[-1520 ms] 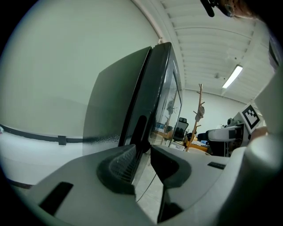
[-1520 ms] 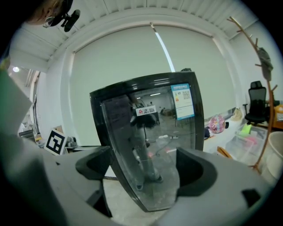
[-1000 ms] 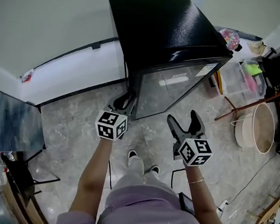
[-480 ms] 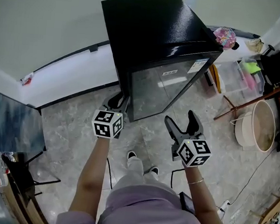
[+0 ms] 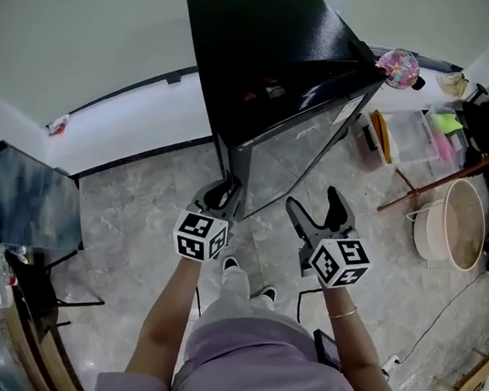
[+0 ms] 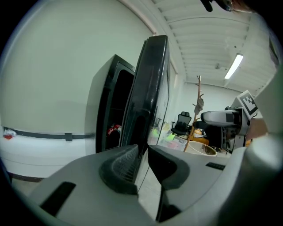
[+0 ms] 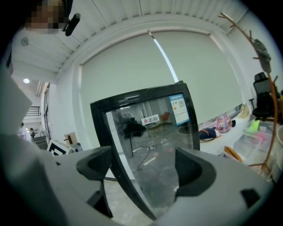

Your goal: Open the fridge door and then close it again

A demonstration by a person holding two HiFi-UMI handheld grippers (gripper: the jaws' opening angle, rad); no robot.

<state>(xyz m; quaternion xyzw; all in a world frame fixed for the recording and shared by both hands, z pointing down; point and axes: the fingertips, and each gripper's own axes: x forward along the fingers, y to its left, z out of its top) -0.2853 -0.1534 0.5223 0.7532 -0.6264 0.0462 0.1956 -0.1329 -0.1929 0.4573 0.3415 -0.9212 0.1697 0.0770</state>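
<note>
The black fridge [image 5: 272, 58] stands against the wall, its glass door [image 5: 294, 156] swung a little way out on its left side. A dark gap shows the inside [image 6: 116, 110] with something red in it. My left gripper [image 5: 221, 194] is shut on the door's left edge [image 6: 148, 97], which runs down between its jaws [image 6: 143, 154]. Those jaws have just been closing further on that edge. My right gripper [image 5: 317, 211] hangs open in front of the glass [image 7: 154, 132], apart from it, holding nothing [image 7: 143, 165].
A dark chair [image 5: 33, 207] stands at the left. To the right are a round white basin [image 5: 453, 224], a wooden stand [image 5: 431, 184], a clear storage box [image 5: 418, 132] and a pink ball [image 5: 402, 68]. The person's shoes [image 5: 246, 283] are on the marble floor below the grippers.
The door, flat against the fridge before, now stands ajar on its left side. My left gripper has moved toward me with the door edge. The right gripper has hardly shifted.
</note>
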